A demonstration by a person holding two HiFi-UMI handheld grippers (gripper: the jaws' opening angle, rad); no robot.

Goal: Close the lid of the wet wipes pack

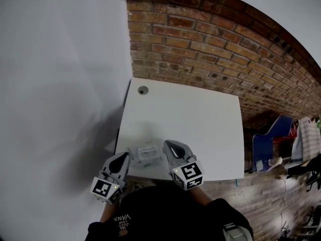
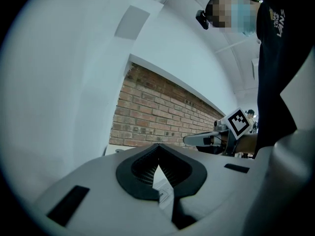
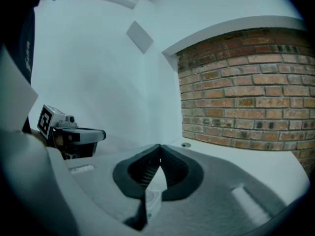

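The wet wipes pack (image 1: 147,154) lies white and flat near the front edge of the white table (image 1: 200,124), between my two grippers. At this size I cannot tell how its lid stands. My left gripper (image 1: 126,156) sits just left of the pack, its jaws shut and holding nothing. My right gripper (image 1: 167,143) sits just right of it, also shut and holding nothing. In the left gripper view the jaw tips (image 2: 157,145) meet, and a bit of the pack (image 2: 163,191) shows below them. The right gripper view shows the same: tips (image 3: 160,146) together, pack (image 3: 150,200) beneath.
A round cable hole (image 1: 143,90) sits in the table's far left corner. A brick wall (image 1: 210,49) stands behind the table and a white wall (image 1: 55,84) to its left. A blue chair (image 1: 271,142) stands on the floor at the right.
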